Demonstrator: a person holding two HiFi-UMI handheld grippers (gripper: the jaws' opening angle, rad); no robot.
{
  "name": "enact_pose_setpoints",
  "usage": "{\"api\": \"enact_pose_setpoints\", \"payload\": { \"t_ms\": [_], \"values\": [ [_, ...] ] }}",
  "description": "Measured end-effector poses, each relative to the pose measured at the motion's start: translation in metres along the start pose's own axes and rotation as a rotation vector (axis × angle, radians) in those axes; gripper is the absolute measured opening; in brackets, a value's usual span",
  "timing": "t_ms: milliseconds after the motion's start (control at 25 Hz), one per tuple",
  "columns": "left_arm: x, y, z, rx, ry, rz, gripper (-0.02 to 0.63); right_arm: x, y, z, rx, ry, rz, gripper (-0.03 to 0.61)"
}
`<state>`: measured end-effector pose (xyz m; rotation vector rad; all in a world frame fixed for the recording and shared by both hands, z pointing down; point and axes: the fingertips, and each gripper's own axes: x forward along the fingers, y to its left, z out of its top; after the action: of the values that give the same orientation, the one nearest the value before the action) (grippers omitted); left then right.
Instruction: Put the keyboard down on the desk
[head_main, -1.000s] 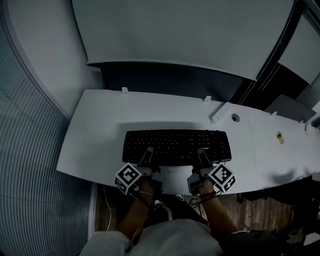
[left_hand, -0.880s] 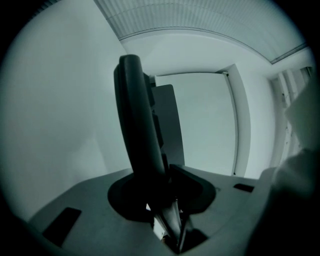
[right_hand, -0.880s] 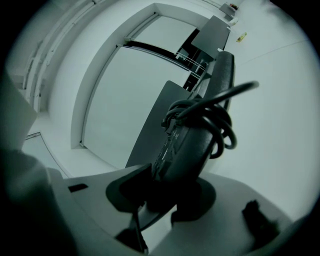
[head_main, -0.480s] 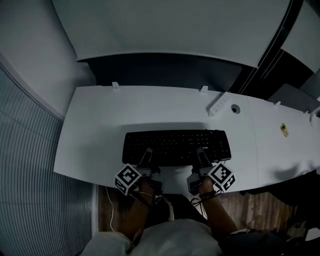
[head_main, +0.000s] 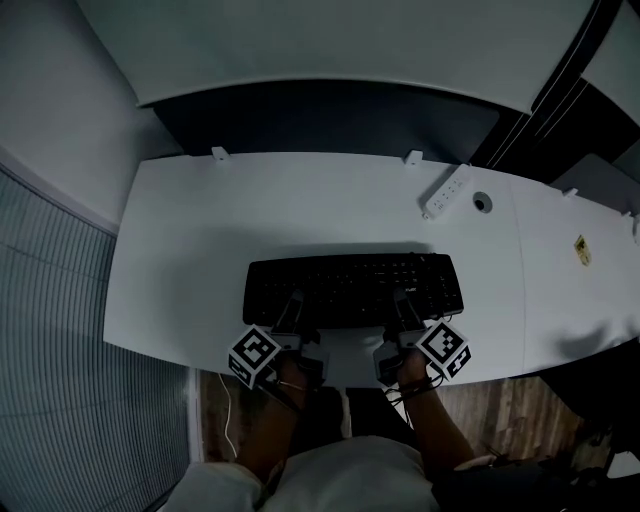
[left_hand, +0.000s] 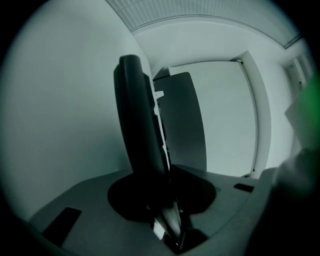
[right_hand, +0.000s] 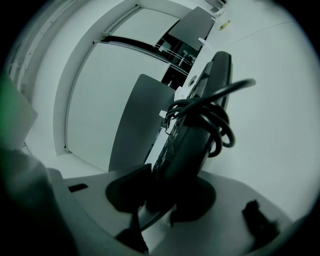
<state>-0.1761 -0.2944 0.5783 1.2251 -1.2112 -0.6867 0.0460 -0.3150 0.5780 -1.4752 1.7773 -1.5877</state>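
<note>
A black keyboard (head_main: 353, 289) lies lengthwise over the front part of the white desk (head_main: 190, 250), casting a shadow towards the back. My left gripper (head_main: 291, 312) is shut on its near edge on the left side, my right gripper (head_main: 404, 312) on its near edge on the right side. In the left gripper view the keyboard (left_hand: 139, 125) shows edge-on, running away from the left gripper (left_hand: 167, 200). In the right gripper view the keyboard (right_hand: 192, 135) sticks out of the right gripper (right_hand: 167, 200), with its coiled cable (right_hand: 217, 117) on the underside. Whether the keyboard rests on the desk cannot be told.
A white power strip (head_main: 444, 193) and a round cable hole (head_main: 482, 202) sit at the desk's back right. A small yellow sticker (head_main: 583, 250) is on the adjoining desk at the right. A dark partition (head_main: 330, 120) runs behind the desk. Wooden floor shows below the front edge.
The head view has tilted, so the desk's back edge sits higher in the picture. Both grippers keep their hold on the keyboard, which stays near the desk's front edge.
</note>
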Motion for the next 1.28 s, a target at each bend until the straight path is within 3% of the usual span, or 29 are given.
{"api": "enact_pose_setpoints", "payload": {
  "t_ms": [480,1040,1280],
  "values": [
    [0.019,0.014,0.008,-0.03,0.003,0.04,0.12,0.023,-0.011,-0.001,0.015,0.022,-0.044,0.129],
    [0.033,0.029,0.011,-0.118,0.014,0.069,0.104,0.035,-0.028,-0.006,0.04,0.037,-0.099,0.13],
    [0.038,0.027,0.015,-0.106,0.016,0.072,0.103,0.035,-0.032,-0.009,0.058,0.048,-0.097,0.155]
  ]
}}
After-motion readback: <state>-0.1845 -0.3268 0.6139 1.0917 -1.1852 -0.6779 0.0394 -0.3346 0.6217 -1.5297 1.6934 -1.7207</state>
